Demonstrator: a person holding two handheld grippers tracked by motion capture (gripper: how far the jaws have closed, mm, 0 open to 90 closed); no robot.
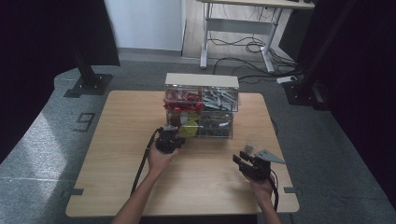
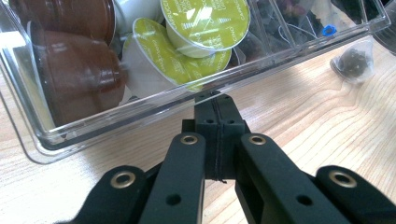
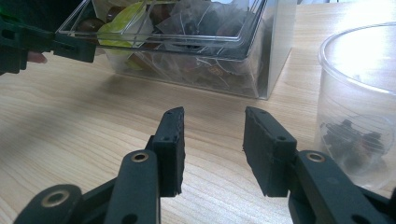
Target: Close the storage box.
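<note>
High view: the clear plastic drawer (image 1: 205, 128) sticks out from the lower row of the transparent organizer box (image 1: 201, 105) on the wooden surface (image 1: 116, 154).

Left gripper view: the left claw (image 2: 215, 100) is clenched on its thin front rim; it seems light, stiff and slippery.

Right gripper view: the right claw (image 3: 212, 135) is released, empty.

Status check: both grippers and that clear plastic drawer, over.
Left gripper shut on front lip of clear plastic drawer holding green-lidded capsules. Right gripper open, empty, beside clear plastic cup. Nothing in the way.
</note>
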